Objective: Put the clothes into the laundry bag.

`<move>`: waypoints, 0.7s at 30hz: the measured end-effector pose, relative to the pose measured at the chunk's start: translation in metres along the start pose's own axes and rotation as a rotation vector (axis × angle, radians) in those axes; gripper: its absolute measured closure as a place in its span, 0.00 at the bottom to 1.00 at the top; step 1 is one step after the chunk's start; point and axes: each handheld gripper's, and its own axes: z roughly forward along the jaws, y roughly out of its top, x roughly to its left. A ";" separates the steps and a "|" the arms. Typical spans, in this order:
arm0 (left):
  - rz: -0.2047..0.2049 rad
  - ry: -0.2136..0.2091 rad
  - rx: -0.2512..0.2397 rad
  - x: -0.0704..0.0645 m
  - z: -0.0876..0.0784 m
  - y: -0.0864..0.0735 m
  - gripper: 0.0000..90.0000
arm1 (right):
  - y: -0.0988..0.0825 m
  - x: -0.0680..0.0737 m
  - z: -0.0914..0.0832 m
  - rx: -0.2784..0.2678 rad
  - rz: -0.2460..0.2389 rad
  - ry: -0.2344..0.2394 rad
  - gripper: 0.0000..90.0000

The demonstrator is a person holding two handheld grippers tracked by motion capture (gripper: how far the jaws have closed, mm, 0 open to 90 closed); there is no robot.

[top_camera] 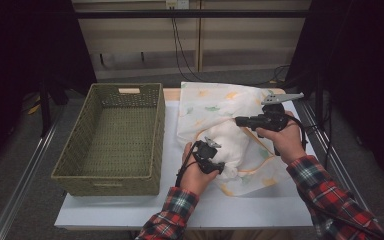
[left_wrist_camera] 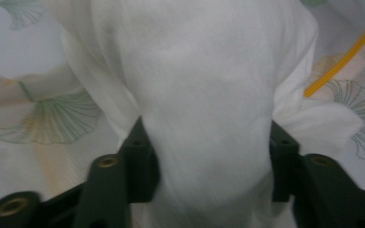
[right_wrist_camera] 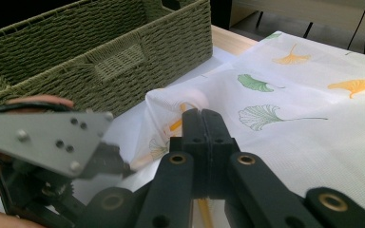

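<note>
A white cloth (top_camera: 220, 107) printed with green and orange ginkgo leaves lies on the table, right of centre. My left gripper (top_camera: 222, 169) sits at its near side, jaws closed on a thick white bunch of the cloth (left_wrist_camera: 209, 71) that fills the gap between them (left_wrist_camera: 209, 142). My right gripper (top_camera: 238, 120) is over the middle of the cloth, pointing left. In the right gripper view its jaws (right_wrist_camera: 202, 118) are shut flat together on a raised fold of the cloth (right_wrist_camera: 313, 118), with a yellow trim line running into the pinch.
A green woven basket (top_camera: 107, 177) stands left of the cloth with nothing inside; its side wall (right_wrist_camera: 100, 61) is close behind the fold. The white table top (top_camera: 130, 210) shows along the near edge. The left gripper's grey plate (right_wrist_camera: 43, 142) sits near the right jaws.
</note>
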 end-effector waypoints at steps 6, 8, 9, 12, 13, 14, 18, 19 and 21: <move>-0.067 0.019 -0.036 0.001 -0.003 0.008 0.79 | -0.001 0.001 -0.001 -0.003 -0.003 0.000 1.00; -0.051 0.027 -0.050 0.003 -0.005 0.011 0.81 | -0.001 0.002 -0.001 0.002 0.000 0.001 1.00; -0.060 0.031 -0.063 0.004 -0.006 0.013 0.81 | -0.002 0.002 -0.001 0.003 0.001 0.006 1.00; -0.078 0.037 -0.090 0.004 -0.005 0.019 0.81 | -0.002 0.003 -0.001 0.004 0.000 0.006 1.00; -0.074 0.038 -0.095 0.005 -0.005 0.021 0.81 | -0.002 0.003 -0.001 0.002 0.004 0.012 1.00; -0.085 0.045 -0.102 0.004 -0.004 0.023 0.81 | -0.002 0.003 0.000 0.001 0.004 0.013 1.00; -0.084 0.063 -0.132 0.008 -0.004 0.028 0.81 | -0.002 0.002 -0.001 -0.002 0.009 0.012 1.00; -0.086 0.061 -0.135 0.009 -0.004 0.028 0.81 | -0.002 0.002 -0.001 -0.001 0.009 0.014 1.00; -0.094 0.065 -0.133 0.011 -0.004 0.028 0.81 | -0.002 0.001 -0.001 -0.004 0.009 0.014 1.00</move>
